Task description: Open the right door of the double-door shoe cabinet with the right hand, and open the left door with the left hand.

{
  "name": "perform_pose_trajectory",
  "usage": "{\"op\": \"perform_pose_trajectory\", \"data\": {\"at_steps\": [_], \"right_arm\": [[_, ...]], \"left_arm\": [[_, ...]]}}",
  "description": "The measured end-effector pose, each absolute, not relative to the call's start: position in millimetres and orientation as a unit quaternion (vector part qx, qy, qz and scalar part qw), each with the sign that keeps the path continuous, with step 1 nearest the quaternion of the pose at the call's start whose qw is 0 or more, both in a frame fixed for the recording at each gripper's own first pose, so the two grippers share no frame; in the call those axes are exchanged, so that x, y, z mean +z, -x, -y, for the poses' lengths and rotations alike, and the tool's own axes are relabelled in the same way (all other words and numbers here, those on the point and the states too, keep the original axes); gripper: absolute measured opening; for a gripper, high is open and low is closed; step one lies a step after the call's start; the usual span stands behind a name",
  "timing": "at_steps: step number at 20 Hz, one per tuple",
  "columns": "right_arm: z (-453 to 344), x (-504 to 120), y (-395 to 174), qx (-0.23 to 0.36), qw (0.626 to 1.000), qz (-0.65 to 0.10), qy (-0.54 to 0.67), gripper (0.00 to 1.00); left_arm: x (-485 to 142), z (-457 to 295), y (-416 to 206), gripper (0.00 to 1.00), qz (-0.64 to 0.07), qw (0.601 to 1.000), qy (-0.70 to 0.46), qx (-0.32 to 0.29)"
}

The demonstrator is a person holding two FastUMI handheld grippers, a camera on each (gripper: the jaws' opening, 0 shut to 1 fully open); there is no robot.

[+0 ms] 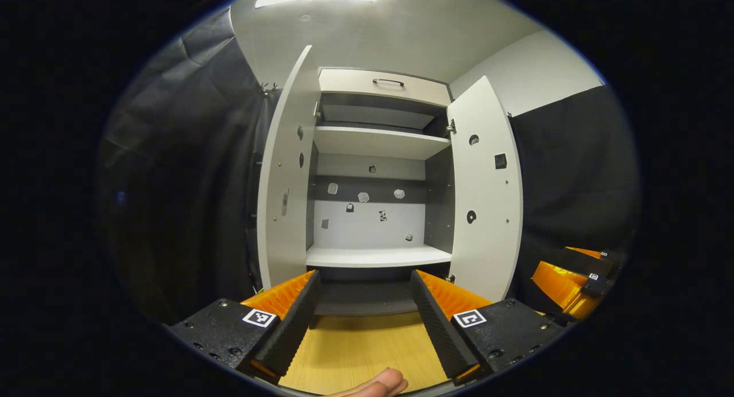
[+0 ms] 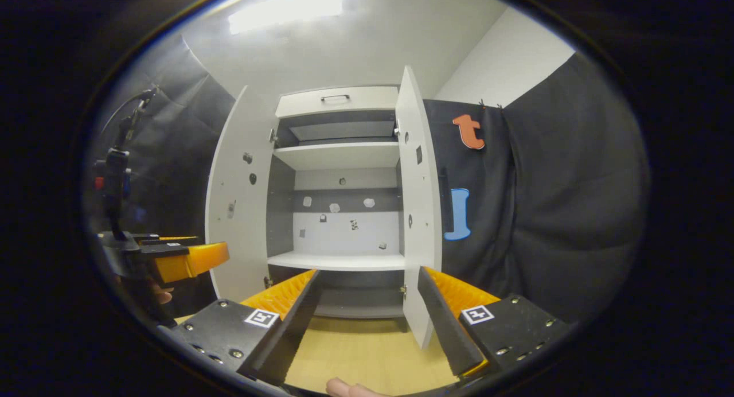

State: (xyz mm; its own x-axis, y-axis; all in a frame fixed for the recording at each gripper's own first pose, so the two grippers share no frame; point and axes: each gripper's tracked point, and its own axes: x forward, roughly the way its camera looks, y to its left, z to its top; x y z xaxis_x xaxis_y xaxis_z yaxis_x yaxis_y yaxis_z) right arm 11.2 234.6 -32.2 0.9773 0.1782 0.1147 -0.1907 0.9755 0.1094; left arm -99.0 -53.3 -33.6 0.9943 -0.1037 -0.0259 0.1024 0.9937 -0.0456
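- The shoe cabinet (image 1: 375, 156) stands at the far end of the booth with both doors swung wide, its pale shelves bare inside.
- The left door (image 1: 284, 179) hangs open against the dark cloth; the right door (image 1: 487, 190) stands out to the right, its inner face toward the camera.
- The left gripper (image 1: 364, 305) hangs back from the cabinet above the wood-grain floor (image 1: 355, 345), fingers spread wide and holding nothing.
- The right gripper (image 2: 367, 305) is likewise wide apart and empty; in the right gripper view the right door (image 2: 418, 202) is seen nearly edge-on, just beyond the right finger.
- The left gripper (image 2: 172, 259) also shows at the left of the right gripper view, well clear of the left door (image 2: 238, 196).
- Both doors look like stiff, flat board panels on hinges, probably light to swing and not fragile; the smooth faces would likely be slippery to pinch.
- No door handles can be made out from these angles; the free vertical edge of each panel looks the surest place to take hold, far from the hinges where leverage is best.
- A drawer (image 1: 384, 84) with a bar handle sits shut above the shelves.
- Judged from how the doors stand, the task appears done.
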Motion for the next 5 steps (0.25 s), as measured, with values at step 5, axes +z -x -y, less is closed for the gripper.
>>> {"op": "perform_pose_trajectory", "data": {"at_steps": [5], "right_arm": [[-233.1,-22.4,6.3,0.119,0.986,0.068,-0.093,1.00]], "left_arm": [[-45.4,66.4,90.2,0.96,-0.023,0.998,0.026,-0.061]]}}
